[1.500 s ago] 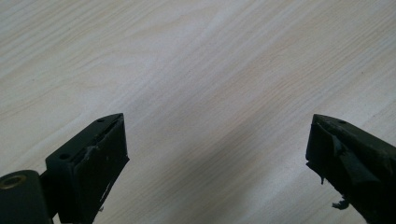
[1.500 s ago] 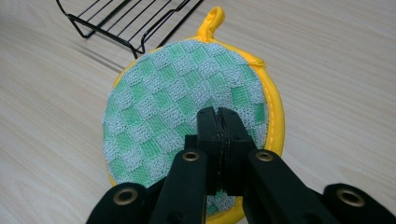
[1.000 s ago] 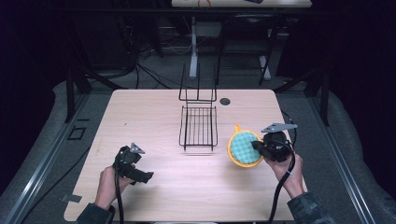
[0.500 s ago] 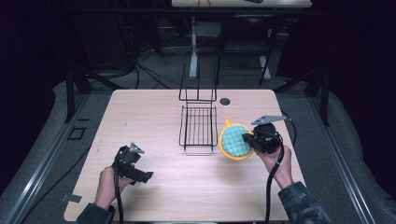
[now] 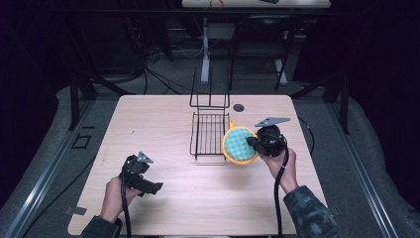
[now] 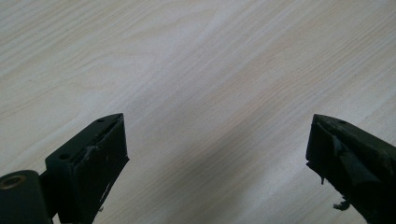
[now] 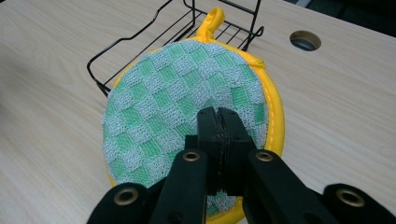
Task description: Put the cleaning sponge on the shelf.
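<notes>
- Pale wood table (image 5: 168, 124) fills a dark room, with cables on the floor behind it.
- Right gripper (image 5: 253, 143), at 3 o'clock on the table, has its jaws pressed together on a round green-checked pad (image 7: 187, 107) with a yellow rim.
- Pad touches the right side of a black wire rack (image 5: 209, 130) at centre.
- Left gripper (image 5: 148, 186), at 7 o'clock, has its jaws spread wide over bare wood.

A pale wood-grain table (image 5: 163, 129) with a round cable hole (image 5: 239, 107) near its far edge stands on grey floor (image 5: 366, 163) in a dark room, with black stand legs (image 5: 79, 94), loose cables (image 5: 163, 79) and a second table (image 5: 257, 3) beyond that edge.
</notes>
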